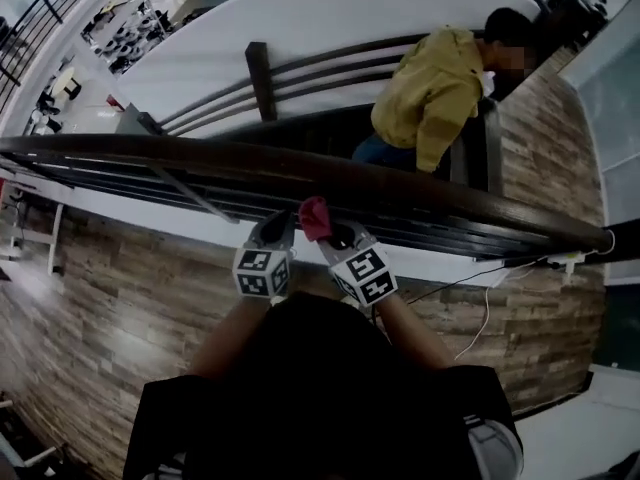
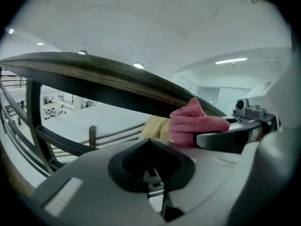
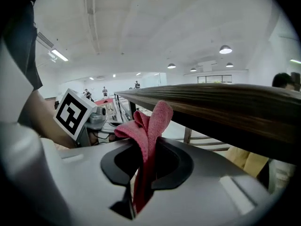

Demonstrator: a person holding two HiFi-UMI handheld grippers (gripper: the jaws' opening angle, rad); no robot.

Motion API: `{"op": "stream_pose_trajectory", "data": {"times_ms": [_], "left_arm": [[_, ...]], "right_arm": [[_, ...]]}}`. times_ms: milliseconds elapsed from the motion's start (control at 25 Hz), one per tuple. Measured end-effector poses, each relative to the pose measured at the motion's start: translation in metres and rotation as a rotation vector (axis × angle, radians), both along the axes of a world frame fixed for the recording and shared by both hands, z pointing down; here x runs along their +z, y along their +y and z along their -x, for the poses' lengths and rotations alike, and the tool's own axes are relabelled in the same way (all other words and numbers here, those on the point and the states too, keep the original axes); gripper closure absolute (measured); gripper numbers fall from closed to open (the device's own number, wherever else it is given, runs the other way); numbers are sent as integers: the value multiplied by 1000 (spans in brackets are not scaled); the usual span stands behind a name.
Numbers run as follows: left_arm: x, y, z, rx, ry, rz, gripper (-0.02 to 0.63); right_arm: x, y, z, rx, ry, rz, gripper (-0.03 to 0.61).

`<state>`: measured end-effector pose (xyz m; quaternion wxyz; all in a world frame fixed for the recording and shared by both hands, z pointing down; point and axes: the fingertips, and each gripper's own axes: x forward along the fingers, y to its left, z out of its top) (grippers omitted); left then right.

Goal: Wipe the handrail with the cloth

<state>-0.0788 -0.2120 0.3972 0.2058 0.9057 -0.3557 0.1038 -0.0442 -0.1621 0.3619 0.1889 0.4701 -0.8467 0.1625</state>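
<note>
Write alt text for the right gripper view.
Right gripper shut on a pink cloth, which sticks up with its tip at the lower edge of the dark wooden handrail crossing the frame's right half. A marker cube shows at left.

Steep overhead; two close views beneath handrail (image 1: 150, 150)

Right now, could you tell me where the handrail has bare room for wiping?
The dark wooden handrail is bare left of the left tool and right of the right tool; it is crowded between them, where the pink cloth is held.
</note>
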Motion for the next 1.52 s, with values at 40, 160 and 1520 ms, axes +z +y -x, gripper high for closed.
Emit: {"op": "stream_pose_trajectory", "data": {"times_ms": [40,160,1520], "left_arm": [[1,6,-18,35,-4,3,614],[1,29,-75,158,-11,4,614],[10,185,-272,852,16,54,614]], "right_arm": [[0,7,-15,25,-4,-3,528],[-2,32,-60,127,-32,-1,528],[-5,217,-265,1021,-12,-73,528]]}}
